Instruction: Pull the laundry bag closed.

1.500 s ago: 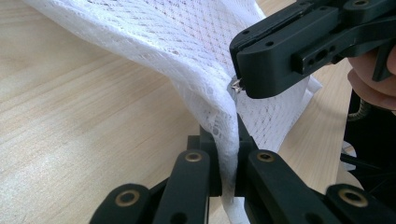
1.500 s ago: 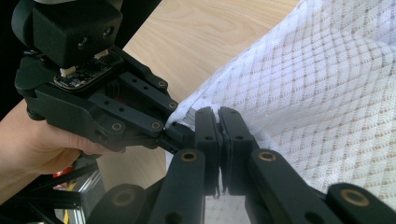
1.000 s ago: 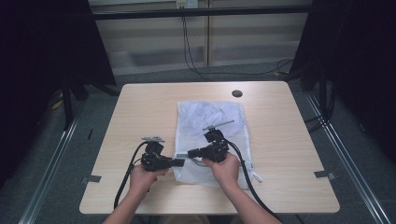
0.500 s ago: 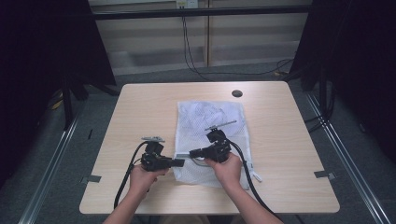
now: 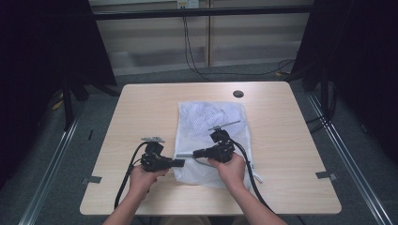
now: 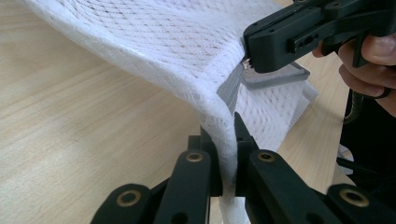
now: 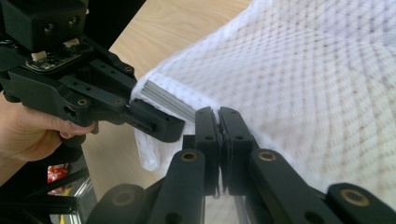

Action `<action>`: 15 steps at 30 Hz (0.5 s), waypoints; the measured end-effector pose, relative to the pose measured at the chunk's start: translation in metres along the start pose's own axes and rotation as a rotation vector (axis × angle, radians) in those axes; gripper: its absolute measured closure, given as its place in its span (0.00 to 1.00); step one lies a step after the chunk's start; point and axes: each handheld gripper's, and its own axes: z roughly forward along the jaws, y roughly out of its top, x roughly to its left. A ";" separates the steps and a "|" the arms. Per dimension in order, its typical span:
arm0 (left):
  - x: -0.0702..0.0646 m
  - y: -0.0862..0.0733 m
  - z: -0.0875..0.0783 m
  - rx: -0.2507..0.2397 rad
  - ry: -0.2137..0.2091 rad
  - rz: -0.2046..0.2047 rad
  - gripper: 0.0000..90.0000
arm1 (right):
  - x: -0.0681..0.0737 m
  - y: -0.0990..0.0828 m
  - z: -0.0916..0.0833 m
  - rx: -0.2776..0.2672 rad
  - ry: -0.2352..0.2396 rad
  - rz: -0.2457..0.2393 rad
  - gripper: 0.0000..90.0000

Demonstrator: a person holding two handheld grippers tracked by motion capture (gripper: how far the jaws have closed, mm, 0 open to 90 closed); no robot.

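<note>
In the high view a white mesh bag (image 5: 211, 136) lies on the wooden table (image 5: 141, 108), below the dark round hole (image 5: 238, 93) near the far edge. The left gripper (image 5: 180, 162) meets the bag's near left edge, and the right gripper (image 5: 196, 153) is just beside it over the bag. In the left gripper view the jaws are clamped on a raised fold of the mesh bag (image 6: 187, 51). In the right gripper view the jaws are pressed together on the bag's grey zipper strip (image 7: 170, 100).
</note>
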 end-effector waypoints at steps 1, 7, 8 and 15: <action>0.000 0.000 0.000 0.000 -0.005 -0.001 0.99 | -0.001 -0.001 -0.002 -0.003 0.002 0.005 0.97; 0.000 0.000 0.001 0.004 -0.008 0.000 0.99 | -0.002 -0.002 -0.004 -0.004 0.007 0.008 0.97; -0.001 0.000 0.001 0.005 -0.006 0.001 0.99 | -0.002 -0.002 -0.004 -0.004 0.006 0.006 0.97; 0.000 0.000 0.001 0.008 -0.005 0.002 0.99 | -0.003 -0.002 -0.005 -0.003 0.003 0.007 0.97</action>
